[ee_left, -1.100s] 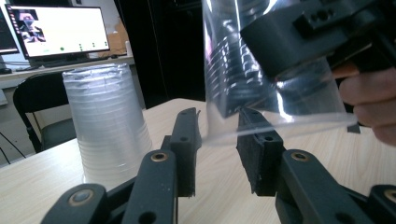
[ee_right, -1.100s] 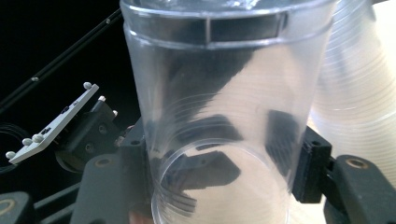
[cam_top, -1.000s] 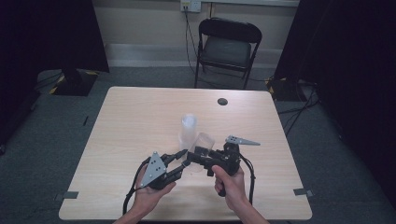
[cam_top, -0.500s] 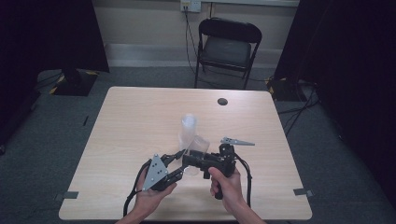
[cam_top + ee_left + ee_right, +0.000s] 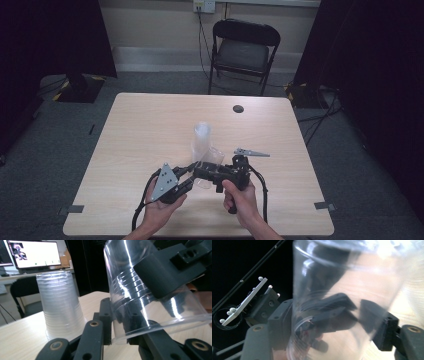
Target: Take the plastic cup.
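Note:
A single clear plastic cup [image 5: 206,181] lies tilted between my two grippers near the table's front edge. My left gripper [image 5: 191,171] has just been closing, and its jaws clamp the cup [image 5: 140,302] at the rim from both sides. My right gripper [image 5: 199,173] comes in from the right. Its jaws have just been opening, and the cup [image 5: 342,295] still stands between them, blurred. One of its fingers [image 5: 160,275] lies beside the cup's wall. An upside-down stack of clear cups [image 5: 202,140] [image 5: 60,307] stands just behind.
A small dark round thing [image 5: 238,108] lies at the far side of the wooden table [image 5: 140,130]. A black folding chair [image 5: 245,47] stands beyond the table. A lit monitor [image 5: 35,253] shows in the left gripper view. Black cables trail from both grippers toward the front edge.
The right gripper has edged slightly toward the left gripper. The single cup stays between the two grippers. The stack has not moved.

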Demonstrator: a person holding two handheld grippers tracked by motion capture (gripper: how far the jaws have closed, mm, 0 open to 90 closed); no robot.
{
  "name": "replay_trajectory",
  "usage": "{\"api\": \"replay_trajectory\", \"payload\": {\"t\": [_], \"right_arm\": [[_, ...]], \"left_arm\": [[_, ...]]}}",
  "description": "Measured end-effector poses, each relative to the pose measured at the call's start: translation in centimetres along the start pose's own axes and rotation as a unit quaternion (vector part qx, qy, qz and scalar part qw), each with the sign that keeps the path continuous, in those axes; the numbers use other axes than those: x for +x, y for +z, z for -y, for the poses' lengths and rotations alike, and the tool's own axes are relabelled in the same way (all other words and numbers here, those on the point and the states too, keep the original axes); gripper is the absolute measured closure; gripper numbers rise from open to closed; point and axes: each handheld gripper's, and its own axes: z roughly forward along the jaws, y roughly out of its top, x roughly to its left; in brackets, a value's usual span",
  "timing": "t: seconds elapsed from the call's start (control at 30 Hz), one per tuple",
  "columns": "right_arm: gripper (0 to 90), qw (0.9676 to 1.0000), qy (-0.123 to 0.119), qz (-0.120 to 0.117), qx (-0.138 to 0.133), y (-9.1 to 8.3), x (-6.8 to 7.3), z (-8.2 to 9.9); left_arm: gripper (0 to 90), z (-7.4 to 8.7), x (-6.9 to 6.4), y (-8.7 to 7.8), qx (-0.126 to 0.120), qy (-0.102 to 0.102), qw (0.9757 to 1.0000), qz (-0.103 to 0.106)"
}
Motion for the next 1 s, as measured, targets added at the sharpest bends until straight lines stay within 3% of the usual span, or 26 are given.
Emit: {"api": "replay_trajectory", "payload": {"t": [0.37, 0.73, 1.0], "right_arm": [[19.3, 0.9997, -0.018, 0.014, 0.000, -0.1, -0.2, 0.0], [14.0, 0.9996, -0.024, 0.017, -0.005, -0.3, -0.2, 0.0], [13.4, 0.9993, -0.032, 0.015, -0.008, -0.6, 0.0, -0.2]], "left_arm": [[83.9, -0.2, 0.2, -0.1, 0.017, -0.028, 0.9993, 0.020], [86.6, -0.4, 0.3, -0.3, 0.030, -0.036, 0.9987, 0.019], [86.7, -0.4, 1.2, -0.6, 0.029, -0.061, 0.9977, 0.009]]}}
